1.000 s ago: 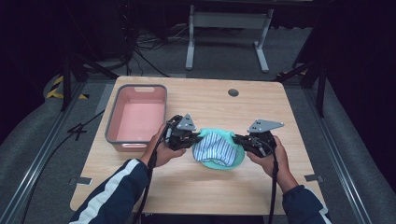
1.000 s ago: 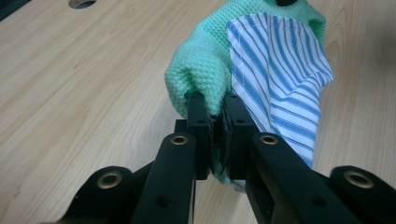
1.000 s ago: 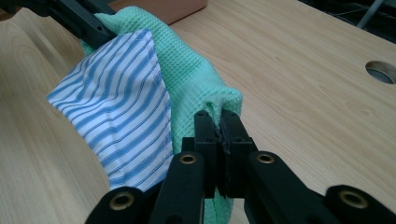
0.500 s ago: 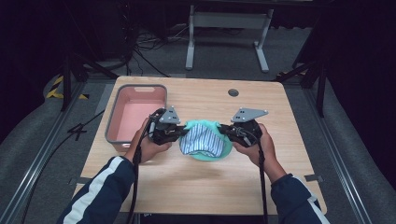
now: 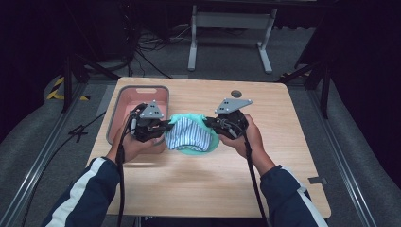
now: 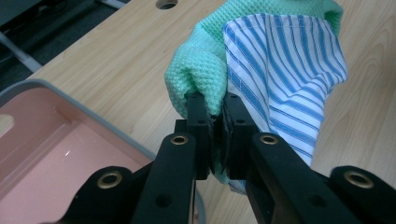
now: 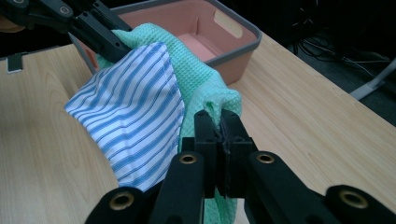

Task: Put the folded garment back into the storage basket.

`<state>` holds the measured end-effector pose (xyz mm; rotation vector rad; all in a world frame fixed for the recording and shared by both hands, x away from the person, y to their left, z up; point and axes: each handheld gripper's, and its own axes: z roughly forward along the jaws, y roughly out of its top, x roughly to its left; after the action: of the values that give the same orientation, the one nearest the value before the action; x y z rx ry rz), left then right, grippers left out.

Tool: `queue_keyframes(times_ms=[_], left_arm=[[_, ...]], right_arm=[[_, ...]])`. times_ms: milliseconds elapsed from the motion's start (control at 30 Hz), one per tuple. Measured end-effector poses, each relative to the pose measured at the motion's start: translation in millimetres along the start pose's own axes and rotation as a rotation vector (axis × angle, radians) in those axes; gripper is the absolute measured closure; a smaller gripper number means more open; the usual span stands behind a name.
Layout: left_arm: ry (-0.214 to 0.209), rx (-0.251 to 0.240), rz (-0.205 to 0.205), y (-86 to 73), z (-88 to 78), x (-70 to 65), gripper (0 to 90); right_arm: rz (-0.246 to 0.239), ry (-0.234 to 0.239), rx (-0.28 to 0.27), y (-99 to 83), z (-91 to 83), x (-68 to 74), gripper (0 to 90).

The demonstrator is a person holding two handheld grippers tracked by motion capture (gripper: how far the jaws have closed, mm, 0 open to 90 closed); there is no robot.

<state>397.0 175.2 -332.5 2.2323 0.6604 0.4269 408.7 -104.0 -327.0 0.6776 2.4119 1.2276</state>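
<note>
The left gripper [image 5: 163,126] and the right gripper [image 5: 211,124] each pinch one end of a green waffle cloth [image 5: 189,118], jaws closed tight on the fabric. A blue-striped cloth [image 5: 189,135] lies on top of it. The bundle hangs stretched between them, just right of the pink bin [image 5: 124,101]; the left gripper is nearer to the bin. I cannot tell if the bundle touches the table [image 5: 283,142].

green waffle cloth [image 5: 208,145] cradling a blue-striped white cloth [image 5: 190,134], slung just beside the pink bin [image 5: 124,103]
</note>
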Motion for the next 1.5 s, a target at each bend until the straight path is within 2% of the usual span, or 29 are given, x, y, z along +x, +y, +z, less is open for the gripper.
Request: queue_keyframes(times_ms=[300,667,933,1500], left_arm=[[0.056,-0.003,-0.023,-9.0,-26.9,15.4,83.8],[0.123,0.006,-0.038,-17.0,-51.0,34.1,83.8],[0.166,-0.002,-0.077,-26.4,-69.7,47.7,83.7],[0.231,0.006,-0.13,-51.5,-86.9,69.1,83.7]], right_arm=[[-0.019,0.029,-0.019,23.4,19.1,8.2,87.4],[-0.034,0.057,-0.037,52.7,45.5,16.3,87.4],[-0.041,0.079,-0.052,70.6,63.3,23.3,87.4],[-0.05,0.11,-0.047,93.9,103.3,36.5,87.4]])
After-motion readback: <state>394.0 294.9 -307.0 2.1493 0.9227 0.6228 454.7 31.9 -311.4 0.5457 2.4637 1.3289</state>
